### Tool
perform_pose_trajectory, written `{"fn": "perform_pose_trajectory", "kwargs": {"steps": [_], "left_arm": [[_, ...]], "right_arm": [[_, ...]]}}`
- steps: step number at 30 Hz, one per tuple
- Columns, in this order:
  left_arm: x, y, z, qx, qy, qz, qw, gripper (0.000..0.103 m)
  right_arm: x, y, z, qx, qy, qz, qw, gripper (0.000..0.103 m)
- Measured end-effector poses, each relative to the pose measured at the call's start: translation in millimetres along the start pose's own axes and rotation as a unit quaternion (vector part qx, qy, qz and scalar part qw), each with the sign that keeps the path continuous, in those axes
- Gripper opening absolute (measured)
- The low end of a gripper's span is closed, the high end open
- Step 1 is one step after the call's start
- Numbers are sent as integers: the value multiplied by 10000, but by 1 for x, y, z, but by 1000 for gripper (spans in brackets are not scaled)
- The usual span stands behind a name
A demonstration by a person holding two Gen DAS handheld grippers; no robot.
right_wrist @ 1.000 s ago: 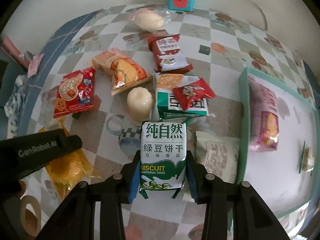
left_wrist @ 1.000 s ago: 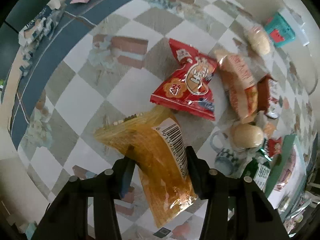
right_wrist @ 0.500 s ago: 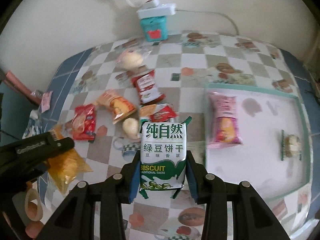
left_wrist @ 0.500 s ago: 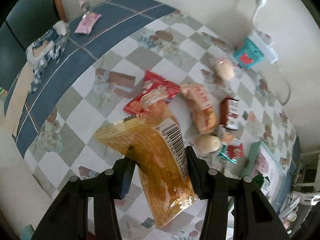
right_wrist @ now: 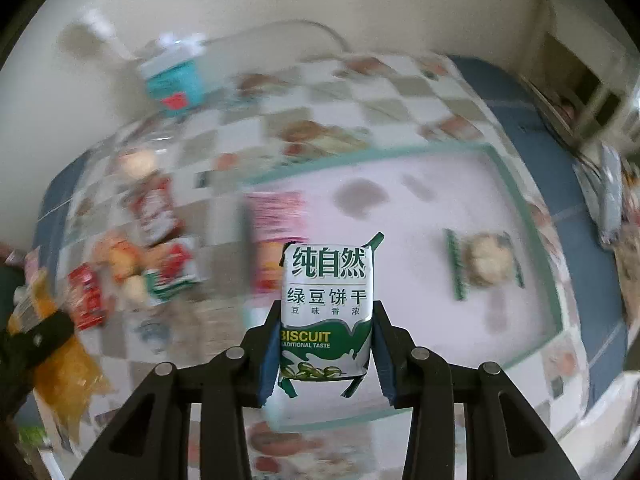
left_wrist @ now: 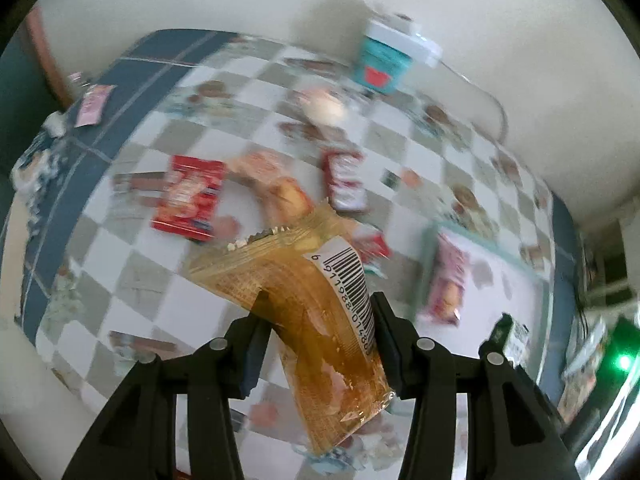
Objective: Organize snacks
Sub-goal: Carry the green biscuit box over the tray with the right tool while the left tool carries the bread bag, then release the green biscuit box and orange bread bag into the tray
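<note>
**A:** Both sets of jaws are clamped: left gripper point(left_wrist: 316, 344) on the yellow wafer pack point(left_wrist: 320, 320), right gripper point(right_wrist: 324, 344) on the green mung bean biscuit pack point(right_wrist: 326, 300), both held in the air.

**B:** Carry step, I'd say. Next they need lowering into the teal-rimmed tray point(right_wrist: 532, 216), beside the pink packet point(right_wrist: 276, 216). More snacks sit on the checkered tablecloth point(left_wrist: 280, 80) by the wall.

table snacks point(left_wrist: 188, 200): motion-blurred in both views, print unreadable
teal box point(left_wrist: 382, 66): at 12 o'clock, blurred, label unclear
barcode point(left_wrist: 350, 292): last digits hidden behind the right finger of the left gripper point(left_wrist: 316, 344)
yellow packet point(left_wrist: 316, 320): contents unclear through the film
left gripper body: cut off at 6 o'clock
wrapped item in tray point(right_wrist: 486, 262): blurred, kind unclear
biscuit pack point(right_wrist: 326, 316): bottom corners hidden by the pads
</note>
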State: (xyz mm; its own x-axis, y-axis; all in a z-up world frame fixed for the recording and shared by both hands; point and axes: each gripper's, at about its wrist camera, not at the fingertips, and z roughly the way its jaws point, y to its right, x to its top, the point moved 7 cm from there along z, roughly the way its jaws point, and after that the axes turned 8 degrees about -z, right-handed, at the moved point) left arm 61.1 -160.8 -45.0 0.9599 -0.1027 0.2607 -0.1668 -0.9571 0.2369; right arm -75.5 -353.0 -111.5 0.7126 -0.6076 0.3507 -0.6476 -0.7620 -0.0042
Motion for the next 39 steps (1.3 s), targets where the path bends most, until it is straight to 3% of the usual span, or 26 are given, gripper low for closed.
{"fn": "perform_pose_trajectory", "kwargs": {"steps": [8, 14, 19, 22, 25, 26, 28, 31, 36, 39], "left_arm": [[-48, 67, 20, -102, -385, 917, 9950, 51], [-89, 107, 47, -83, -800, 1567, 9844, 51], [-93, 118, 60, 8, -685, 1699, 9831, 51], [-93, 122, 64, -121, -730, 1658, 9834, 51], [-91, 122, 67, -151, -743, 1634, 9836, 62], [-91, 122, 67, -143, -721, 1632, 9839, 69], [-89, 121, 65, -116, -679, 1634, 9842, 70], [-84, 114, 65, -53, -696, 1515, 9860, 71], [-55, 75, 58, 189, -474, 861, 9950, 88], [-27, 36, 52, 540, -178, 344, 9978, 91]], "right_arm": [[-13, 67, 10, -209, -204, 739, 9968, 43], [-18, 95, 13, -378, -315, 1005, 9937, 43], [-20, 105, 15, -383, -366, 1104, 9925, 43], [-20, 105, 16, -409, -410, 1132, 9919, 43], [-18, 105, 14, -417, -371, 1118, 9922, 45], [-17, 104, 13, -423, -354, 1105, 9924, 49], [-16, 103, 10, -474, -319, 1072, 9926, 63], [-14, 100, 9, -494, -305, 1026, 9930, 66], [-13, 89, 12, -406, -344, 914, 9944, 85], [-11, 78, 12, -332, -311, 777, 9959, 98]]}}
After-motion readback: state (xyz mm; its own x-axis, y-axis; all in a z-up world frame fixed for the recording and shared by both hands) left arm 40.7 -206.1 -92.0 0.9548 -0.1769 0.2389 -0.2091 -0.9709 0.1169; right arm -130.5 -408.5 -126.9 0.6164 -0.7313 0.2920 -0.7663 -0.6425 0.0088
